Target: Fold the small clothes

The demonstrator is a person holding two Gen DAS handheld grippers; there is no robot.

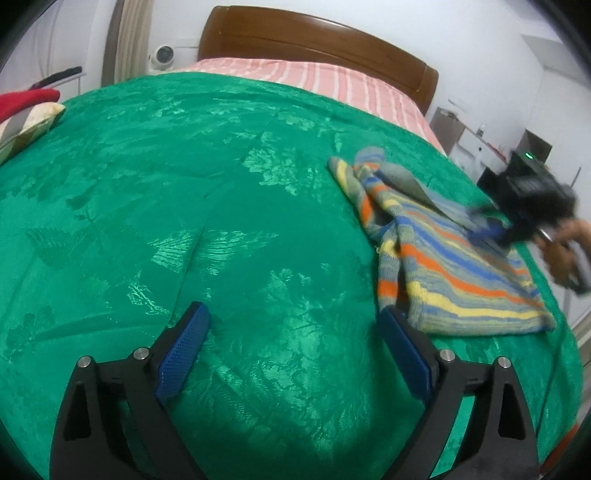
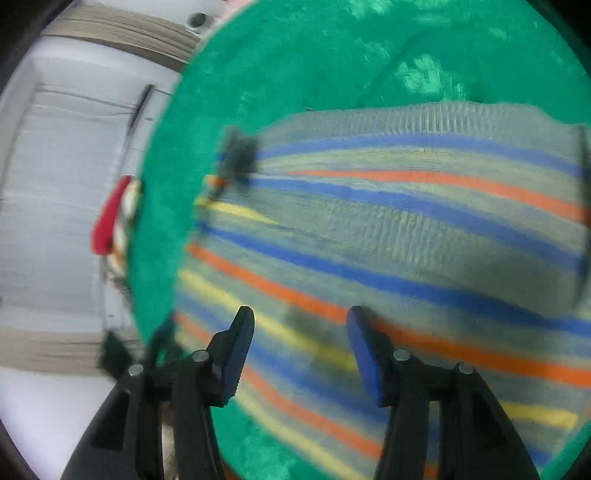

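Scene: bed [image 1: 221, 166] under green cover, wooden headboard [image 1: 314, 33] and striped pink sheet [image 1: 332, 81] at far end; red and pale cloth [image 1: 26, 110] at the far left edge.

Garment: striped knit [image 1: 450, 258], grey with blue, orange and yellow bands, on the cover near the right edge of the bed. Lower part roughly flat; upper part bunched and twisted, sleeves or legs not distinguishable. Not yet folded, by the look of it.

Left gripper [image 1: 295, 350]: spread wide, nothing between the pads, low over bare cover just beside the near left corner of the knit. Right finger tip close to the hem; contact not resolvable.

Right gripper [image 2: 301, 347]: spread, nothing pinched, directly over the knit. In the left view it shows blurred at the far right side of the knit, hand [image 1: 565, 251] behind it. Whether the fingertips touch the fabric: cannot tell, frame smeared.

Step (judgement): start of folding, reach for first hold; garment needs straightening before any fold.

Next move (judgement): right gripper down and closed on a single edge or corner of the knit; left gripper shifted right to the near hem for a matching hold, then spread the bunched top flat.

Risk (judgement): soft knit likely to bunch, pinch may catch the cover as well; shallow bite at the edge advisable.
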